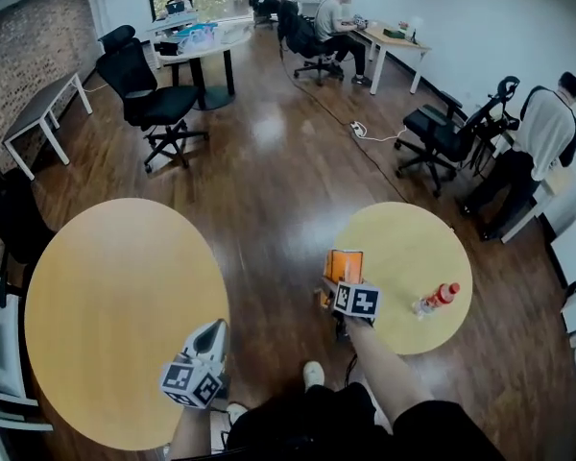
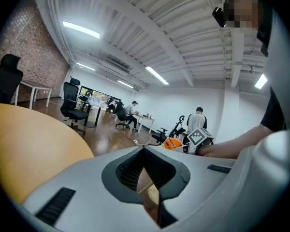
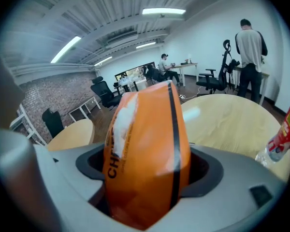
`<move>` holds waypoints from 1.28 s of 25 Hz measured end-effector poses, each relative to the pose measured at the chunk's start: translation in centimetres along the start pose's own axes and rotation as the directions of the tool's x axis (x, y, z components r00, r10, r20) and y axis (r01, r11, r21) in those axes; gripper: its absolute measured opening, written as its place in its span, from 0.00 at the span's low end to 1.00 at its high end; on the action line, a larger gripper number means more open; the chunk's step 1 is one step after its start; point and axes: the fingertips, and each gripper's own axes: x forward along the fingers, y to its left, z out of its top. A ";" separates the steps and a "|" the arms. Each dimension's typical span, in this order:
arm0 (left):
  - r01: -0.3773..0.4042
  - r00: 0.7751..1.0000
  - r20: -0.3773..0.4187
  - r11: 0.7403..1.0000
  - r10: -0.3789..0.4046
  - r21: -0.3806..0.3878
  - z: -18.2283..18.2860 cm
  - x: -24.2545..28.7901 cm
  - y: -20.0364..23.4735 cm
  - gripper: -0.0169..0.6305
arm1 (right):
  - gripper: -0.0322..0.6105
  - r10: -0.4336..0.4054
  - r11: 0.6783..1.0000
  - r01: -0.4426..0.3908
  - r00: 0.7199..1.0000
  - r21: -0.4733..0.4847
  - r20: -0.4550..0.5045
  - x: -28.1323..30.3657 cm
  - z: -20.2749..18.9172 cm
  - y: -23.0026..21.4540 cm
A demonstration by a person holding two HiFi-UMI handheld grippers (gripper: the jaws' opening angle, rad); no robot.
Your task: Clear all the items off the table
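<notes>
– Two round wooden tops, then. Which one has the task's things on it?

– Only the small round table [image 1: 403,243], at 3 o'clock in the head view. The large round table [image 1: 106,296] is at 9 o'clock.

– What is on the small one?

– One clear bottle [image 1: 436,299] with a red label and red cap. It appears to lie on its side near the table's 4 o'clock edge, cap pointing toward 2 o'clock.

– And the right gripper [image 1: 343,281]?

– Its jaws are spread wide and pinching an orange packet [image 3: 147,149]. The packet stands upright between the pads and fills the gap. Black lettering runs up one face and a dark stripe runs down it.

– Where is that packet?

– Off the surface, at the small table's 9 o'clock edge. The bottle is at 3 o'clock from it and apart from it.

– What about the left gripper [image 1: 209,339]?

– It hangs over the large table's 4 o'clock rim. Its own view shows the jaws pressed together at the tips with nothing between them.
</notes>
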 end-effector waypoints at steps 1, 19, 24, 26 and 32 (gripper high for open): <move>0.013 1.000 -0.011 1.000 -0.013 0.012 -0.3 1.9 -1.3 0.01 | 0.72 -0.008 1.000 0.007 1.000 0.022 0.002 0.2 0.8 -1.9; 0.378 0.914 -0.174 0.925 -0.366 0.043 -0.4 24.8 -9.5 0.01 | 0.72 -0.222 0.935 0.239 0.971 0.263 -0.093 2.4 1.7 -19.5; 0.416 0.890 -0.210 0.909 -0.405 0.009 -0.6 28.4 -8.4 0.01 | 0.73 -0.265 0.908 0.293 0.955 0.298 -0.132 3.2 1.4 -21.2; 0.424 0.880 -0.232 0.906 -0.415 -0.014 -1.5 29.3 -8.4 0.01 | 0.73 -0.276 0.901 0.309 0.950 0.303 -0.148 3.4 1.0 -21.7; 0.433 0.863 -0.269 0.900 -0.427 -0.041 -2.3 30.2 -7.4 0.01 | 0.75 -0.319 0.876 0.363 0.930 0.316 -0.185 4.0 -0.5 -22.8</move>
